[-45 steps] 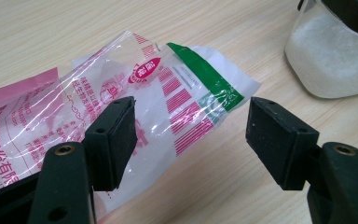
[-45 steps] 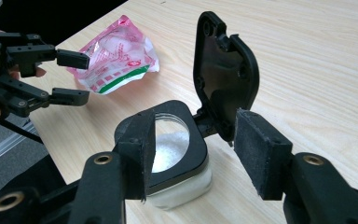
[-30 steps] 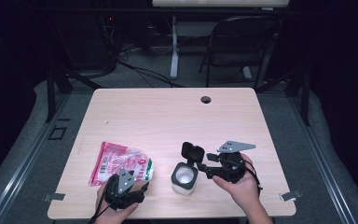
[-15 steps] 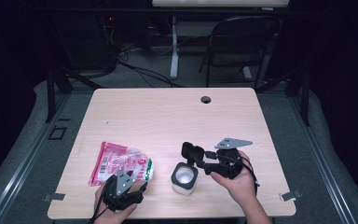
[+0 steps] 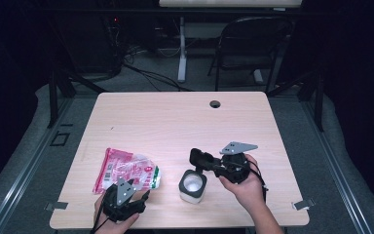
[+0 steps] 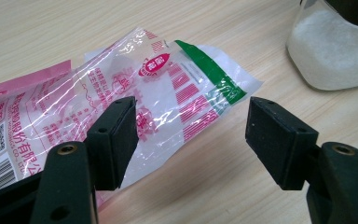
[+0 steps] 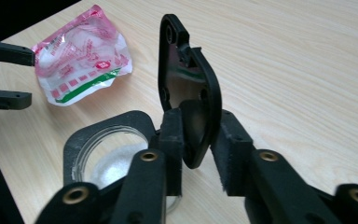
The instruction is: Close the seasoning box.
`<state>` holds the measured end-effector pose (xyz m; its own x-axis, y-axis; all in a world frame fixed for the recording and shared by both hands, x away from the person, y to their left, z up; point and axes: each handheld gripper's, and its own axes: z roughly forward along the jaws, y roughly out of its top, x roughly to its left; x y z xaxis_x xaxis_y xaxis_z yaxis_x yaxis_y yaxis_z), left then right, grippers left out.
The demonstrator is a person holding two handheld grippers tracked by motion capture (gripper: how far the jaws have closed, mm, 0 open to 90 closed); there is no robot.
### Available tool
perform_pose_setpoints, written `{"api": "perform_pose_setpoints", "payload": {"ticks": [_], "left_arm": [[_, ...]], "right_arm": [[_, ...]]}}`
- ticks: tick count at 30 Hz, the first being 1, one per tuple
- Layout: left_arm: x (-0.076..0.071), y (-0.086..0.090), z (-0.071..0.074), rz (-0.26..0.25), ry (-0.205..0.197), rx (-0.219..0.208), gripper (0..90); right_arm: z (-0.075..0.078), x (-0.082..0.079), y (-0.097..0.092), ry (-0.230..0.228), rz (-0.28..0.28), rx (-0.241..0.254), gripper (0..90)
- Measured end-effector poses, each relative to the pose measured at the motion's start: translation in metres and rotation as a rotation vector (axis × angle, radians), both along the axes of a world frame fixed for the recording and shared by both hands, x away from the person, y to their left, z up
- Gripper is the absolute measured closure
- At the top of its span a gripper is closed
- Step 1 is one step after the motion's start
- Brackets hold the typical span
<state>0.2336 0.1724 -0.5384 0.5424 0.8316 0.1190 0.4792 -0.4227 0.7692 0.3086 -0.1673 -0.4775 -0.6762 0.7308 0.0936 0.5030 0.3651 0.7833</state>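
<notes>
While the person's two hands rest at the near edge of the bench (image 5: 175,117), the left hand-held gripper (image 5: 137,201) sits lowest in the high view, its jaws standing wide apart with nothing pinched between them. In the left gripper view this hand-held gripper (image 6: 193,133) points at a crumpled pink, white and green plastic bag (image 6: 121,98) lying flat on the wood; one black pad overlaps the bag's near edge in that view, but whether it touches I cannot tell, and the other pad stands over bare bench.

Just to the right, near the front edge, stands a clear jar (image 5: 193,186) with a black collar and white grains inside, upright and uncovered. Its black hinged lid (image 5: 200,159) is tipped up, rising from the jar's far side. The right hand-held gripper (image 5: 208,165) reaches in from the right, and its jaws have just been closing; in the right gripper view the right hand-held gripper (image 7: 198,149) has the lower edge of the lid (image 7: 189,88) between its pads, one pad against it on each side, gripping it.

The bag (image 5: 126,170) lies left of the jar, apart from it. Farther off, a round cable hole (image 5: 215,104) marks the bench's far edge, and beyond it stands a dark folding chair (image 5: 253,48).
</notes>
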Motion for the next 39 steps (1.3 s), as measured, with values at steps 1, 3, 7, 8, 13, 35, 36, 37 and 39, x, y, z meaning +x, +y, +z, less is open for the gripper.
{"api": "perform_pose_setpoints", "payload": {"ticks": [1, 3, 7, 8, 13, 35, 36, 37, 39], "left_arm": [[0.0, 0.0, 0.0, 0.0, 0.0, 0.001, 33.9], [0.0, 0.0, 0.0, 0.0, 0.0, 0.001, 33.9], [0.0, 0.0, 0.0, 0.001, 0.002, -0.003, 33.9], [0.0, 0.0, 0.0, 0.001, 0.002, -0.003, 34.0], [0.0, 0.001, 0.001, 0.007, -0.002, -0.01, 34.0], [0.0, 0.0, 0.003, 0.001, -0.009, -0.011, 34.1], [0.001, 0.0, 0.003, 0.001, -0.008, -0.01, 34.1], [0.001, -0.001, 0.003, 0.001, -0.008, -0.012, 34.1], [0.001, -0.001, 0.004, -0.002, -0.012, -0.013, 34.1]], "right_arm": [[0.0, 0.0, 0.0, 0.002, -0.002, 0.003, 78.6], [0.0, 0.001, -0.001, 0.001, -0.003, 0.001, 80.9], [-0.001, 0.002, -0.002, 0.001, 0.009, 0.007, 82.0], [0.0, 0.002, -0.003, 0.002, 0.014, 0.005, 82.1], [0.0, 0.002, -0.003, 0.0, 0.017, 0.005, 82.5], [0.002, -0.015, 0.008, -0.09, 0.046, -0.082, 84.2], [0.003, -0.016, 0.008, -0.093, 0.047, -0.089, 84.2], [0.003, -0.017, 0.009, -0.096, 0.045, -0.094, 84.1], [0.003, -0.018, 0.01, -0.103, 0.045, -0.1, 84.0]]}}
